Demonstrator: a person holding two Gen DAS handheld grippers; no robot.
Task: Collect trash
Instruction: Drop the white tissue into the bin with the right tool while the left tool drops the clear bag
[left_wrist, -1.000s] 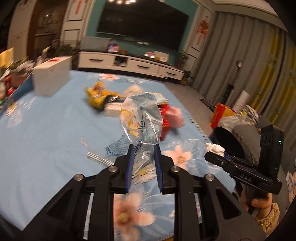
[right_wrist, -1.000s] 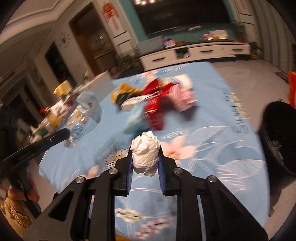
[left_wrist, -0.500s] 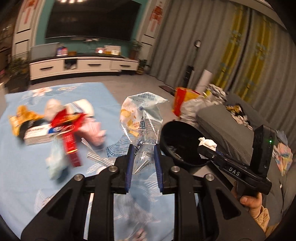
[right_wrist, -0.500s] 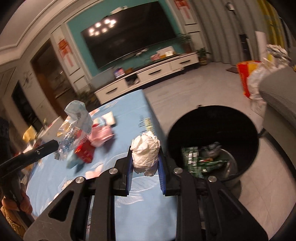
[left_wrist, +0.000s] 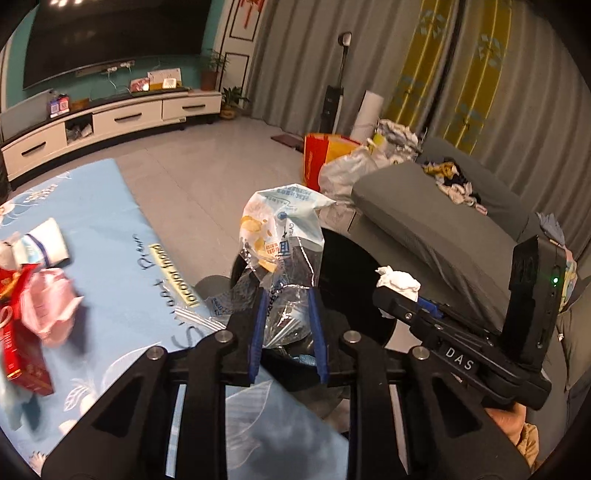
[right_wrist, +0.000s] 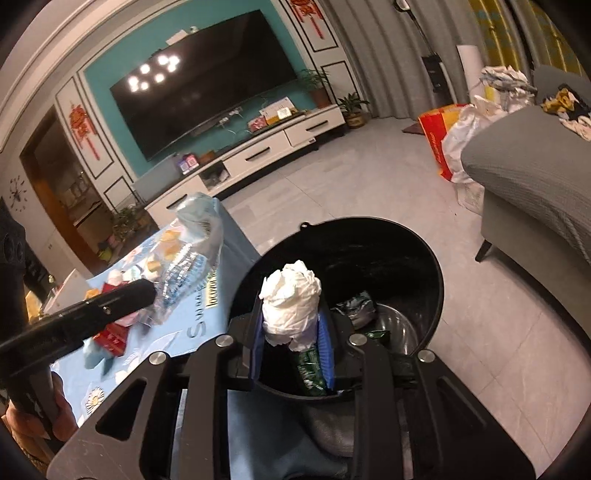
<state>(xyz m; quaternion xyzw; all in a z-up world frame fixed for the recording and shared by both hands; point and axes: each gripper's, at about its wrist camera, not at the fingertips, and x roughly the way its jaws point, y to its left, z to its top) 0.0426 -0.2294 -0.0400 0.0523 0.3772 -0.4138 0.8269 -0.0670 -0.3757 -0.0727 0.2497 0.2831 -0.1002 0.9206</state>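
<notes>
My left gripper (left_wrist: 287, 325) is shut on a clear plastic snack bag (left_wrist: 282, 236) with blue print, held upright at the table's edge by the black trash bin (left_wrist: 343, 266). My right gripper (right_wrist: 291, 332) is shut on a crumpled white tissue ball (right_wrist: 290, 299) and holds it over the open black bin (right_wrist: 388, 251), which has green wrappers (right_wrist: 312, 373) inside. The tissue (left_wrist: 399, 278) and the right gripper (left_wrist: 406, 302) also show in the left wrist view. The bag (right_wrist: 192, 251) and the left gripper (right_wrist: 144, 295) show in the right wrist view.
More trash lies on the blue flowered tablecloth (left_wrist: 110, 258): a red box (left_wrist: 18, 350), a pink wrapper (left_wrist: 51, 306), a white packet (left_wrist: 48, 240). A grey sofa (left_wrist: 443, 221) stands right of the bin. Bags (left_wrist: 332, 162) sit on the tiled floor.
Both grippers have swung right from the table toward the bin, carrying the bag and the tissue. The right gripper now hangs over the bin's opening.
</notes>
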